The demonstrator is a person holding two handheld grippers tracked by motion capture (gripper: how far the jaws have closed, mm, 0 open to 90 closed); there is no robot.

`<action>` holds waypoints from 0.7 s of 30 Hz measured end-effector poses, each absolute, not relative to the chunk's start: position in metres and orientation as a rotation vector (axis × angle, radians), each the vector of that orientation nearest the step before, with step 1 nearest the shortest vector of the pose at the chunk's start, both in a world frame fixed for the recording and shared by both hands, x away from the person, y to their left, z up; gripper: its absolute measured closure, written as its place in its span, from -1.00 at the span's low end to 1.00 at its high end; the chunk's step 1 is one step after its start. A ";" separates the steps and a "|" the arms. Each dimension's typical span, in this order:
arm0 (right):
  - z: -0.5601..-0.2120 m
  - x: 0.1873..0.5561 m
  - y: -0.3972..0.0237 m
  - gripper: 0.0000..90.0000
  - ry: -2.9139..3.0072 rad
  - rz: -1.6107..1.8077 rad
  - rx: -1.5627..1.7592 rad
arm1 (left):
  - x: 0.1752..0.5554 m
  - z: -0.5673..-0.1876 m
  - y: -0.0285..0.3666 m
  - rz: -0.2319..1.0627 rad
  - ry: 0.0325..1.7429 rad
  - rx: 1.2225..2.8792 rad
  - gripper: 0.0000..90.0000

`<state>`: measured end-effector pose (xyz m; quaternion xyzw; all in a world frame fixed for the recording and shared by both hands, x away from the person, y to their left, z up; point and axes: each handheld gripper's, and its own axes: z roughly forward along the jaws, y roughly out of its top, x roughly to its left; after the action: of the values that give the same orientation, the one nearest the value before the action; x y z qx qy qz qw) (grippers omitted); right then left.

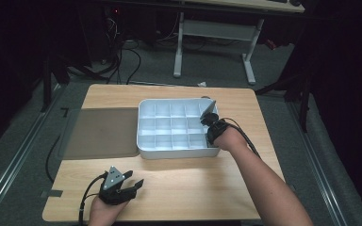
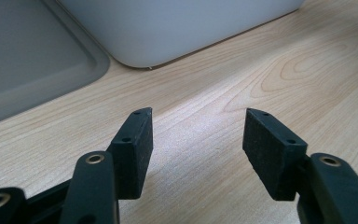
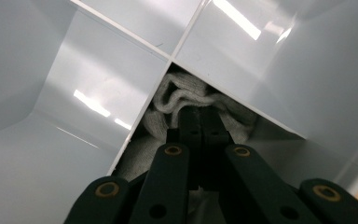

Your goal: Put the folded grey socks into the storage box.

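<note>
A white tray (image 1: 174, 153) divided into several compartments stands in the middle of the wooden table (image 1: 179, 181). My right gripper (image 1: 209, 123) reaches down into a compartment in the tray's right-hand column. In the right gripper view its jaws (image 3: 200, 114) are shut, tips pressed against a crumpled grey cloth (image 3: 177, 91) that lies between the white dividers (image 3: 98, 60). Whether a fold is pinched between them I cannot tell. My left gripper (image 1: 134, 179) rests near the table's front left edge, open, with nothing between its pads (image 2: 198, 116).
A flat grey lid (image 1: 101, 132) lies on the table against the tray's left side; its corner (image 2: 23, 51) and the tray's outer wall (image 2: 177, 23) face the left gripper. Behind the table stand a white desk frame (image 1: 214, 33) and floor cables.
</note>
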<state>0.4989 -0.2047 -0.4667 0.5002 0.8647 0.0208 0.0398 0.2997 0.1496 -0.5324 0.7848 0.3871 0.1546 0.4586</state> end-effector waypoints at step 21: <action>-0.431 0.489 -0.214 0.85 2.636 0.172 1.535 | 0.300 -0.532 0.148 0.380 0.948 1.939 -0.04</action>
<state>0.4891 -0.2144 -0.4315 0.5018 0.8621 0.0564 0.0432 0.2996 0.1485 -0.5325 0.7867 0.3848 0.1544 0.4575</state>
